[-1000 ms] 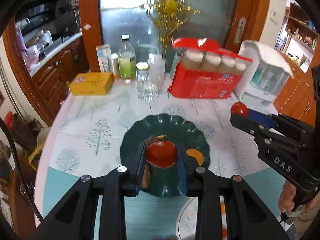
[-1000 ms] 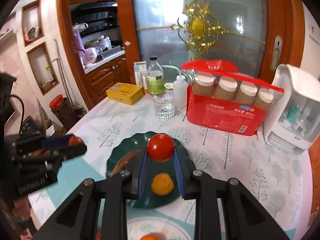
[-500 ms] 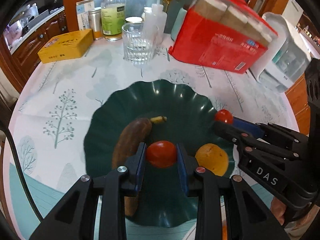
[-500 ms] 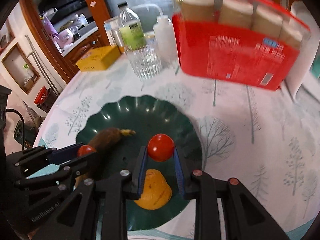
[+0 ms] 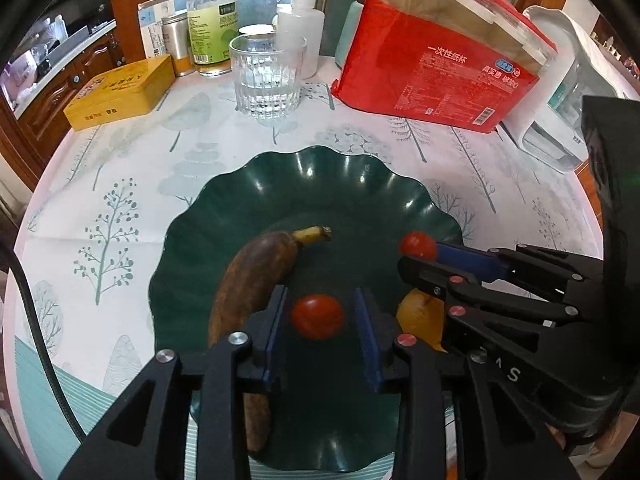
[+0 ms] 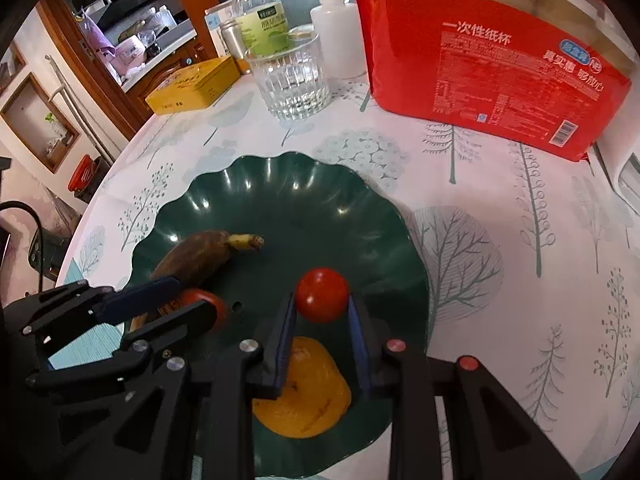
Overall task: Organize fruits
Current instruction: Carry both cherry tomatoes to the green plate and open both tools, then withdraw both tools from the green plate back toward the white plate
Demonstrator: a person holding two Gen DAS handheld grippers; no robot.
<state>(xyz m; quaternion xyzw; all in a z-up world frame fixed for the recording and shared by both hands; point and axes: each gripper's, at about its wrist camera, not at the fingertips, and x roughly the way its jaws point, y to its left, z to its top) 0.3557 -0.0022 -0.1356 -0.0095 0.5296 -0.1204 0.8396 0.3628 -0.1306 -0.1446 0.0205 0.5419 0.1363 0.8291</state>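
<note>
The left tool [image 5: 318, 322] hides the brown banana's [image 5: 248, 280] lower half; the orange fruit [image 5: 420, 318] sits mostly behind the right tool [image 5: 416, 254].

The green plate [image 5: 224, 216] looks like glossy plastic with bright highlights on its wavy rim. The tomato [image 5: 317, 316] has smooth, shiny skin, and the banana [image 5: 256, 272] has matt brown peel. The tablecloth [image 6: 500, 240] is smooth and printed, maybe vinyl. The glass [image 5: 266, 76] is clear and ribbed. The yellow box [image 5: 120, 92] seems painted metal, the red package [image 6: 492, 76] shiny plastic film, and the gripper fingers [image 5: 276, 332] matt black plastic with blue pads
</note>
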